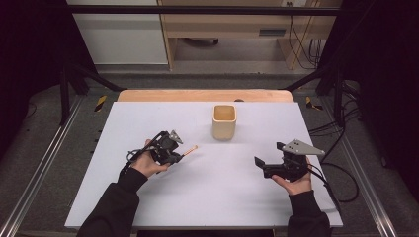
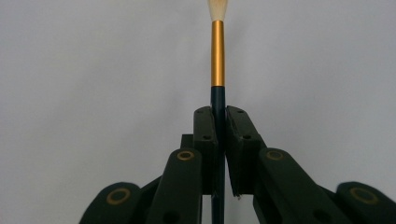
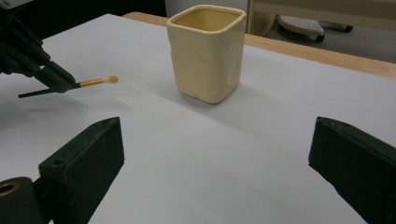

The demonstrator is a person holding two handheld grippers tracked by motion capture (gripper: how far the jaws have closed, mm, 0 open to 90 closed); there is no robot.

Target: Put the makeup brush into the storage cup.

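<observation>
A small brush point(image 2: 217, 51) with a dark handle, a gold ferrule and a pale tip is clamped between the jaws of my left gripper point(image 2: 220, 116). In the high view that left gripper point(image 1: 179, 157) sits left of centre, with the brush point(image 1: 190, 150) pointing right and away, just above the white table. A cream square cup point(image 1: 224, 121) stands upright behind the middle of the table, open side up. My right gripper point(image 1: 259, 164) hovers at the right, its jaws wide apart and empty. The right gripper view shows the cup point(image 3: 207, 52) ahead and the brush point(image 3: 95, 82) at the left.
The white tabletop point(image 1: 207, 192) has a wooden far edge point(image 1: 202, 95). Black frame posts and cables stand around the table, and wooden furniture is on the floor beyond. Free surface lies between the two grippers and in front of the cup.
</observation>
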